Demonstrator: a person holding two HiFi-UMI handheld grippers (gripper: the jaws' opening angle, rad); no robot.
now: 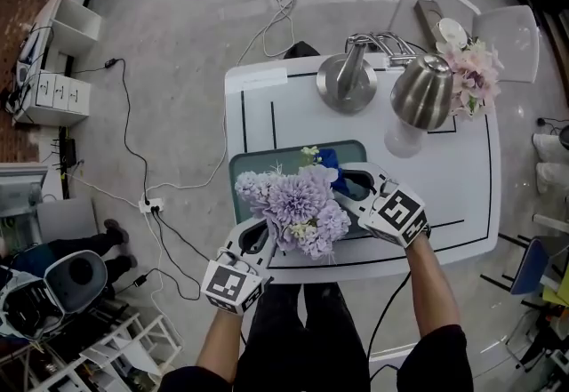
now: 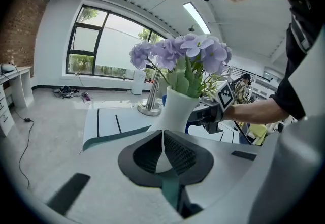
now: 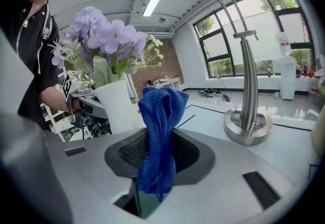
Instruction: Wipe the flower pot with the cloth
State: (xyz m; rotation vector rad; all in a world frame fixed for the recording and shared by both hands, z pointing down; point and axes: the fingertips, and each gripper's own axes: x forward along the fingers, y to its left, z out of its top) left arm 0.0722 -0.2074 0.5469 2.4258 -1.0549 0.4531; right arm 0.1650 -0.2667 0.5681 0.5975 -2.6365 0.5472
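A white flower pot (image 2: pixel 177 108) holding purple flowers (image 1: pixel 298 208) stands over the teal mat (image 1: pixel 249 166) on the white table (image 1: pixel 453 195). From above, the blooms hide most of the pot. My left gripper (image 1: pixel 267 235) comes in from the near side, its jaws shut on the pot's white lower part (image 2: pixel 163 159). A blue cloth (image 3: pixel 160 121) hangs bunched from my right gripper (image 3: pixel 157 149), which is shut on it. In the head view the right gripper (image 1: pixel 351 186) sits just right of the flowers, with the cloth (image 1: pixel 331 159) beside the pot (image 3: pixel 119 103).
A steel stand with a round base (image 1: pixel 347 79) and a steel dome-shaped vessel (image 1: pixel 422 92) stand at the table's far side, next to pink flowers (image 1: pixel 471 70). A white chair (image 1: pixel 507 35) is behind the table. Cables (image 1: pixel 151 204) trail over the floor at left.
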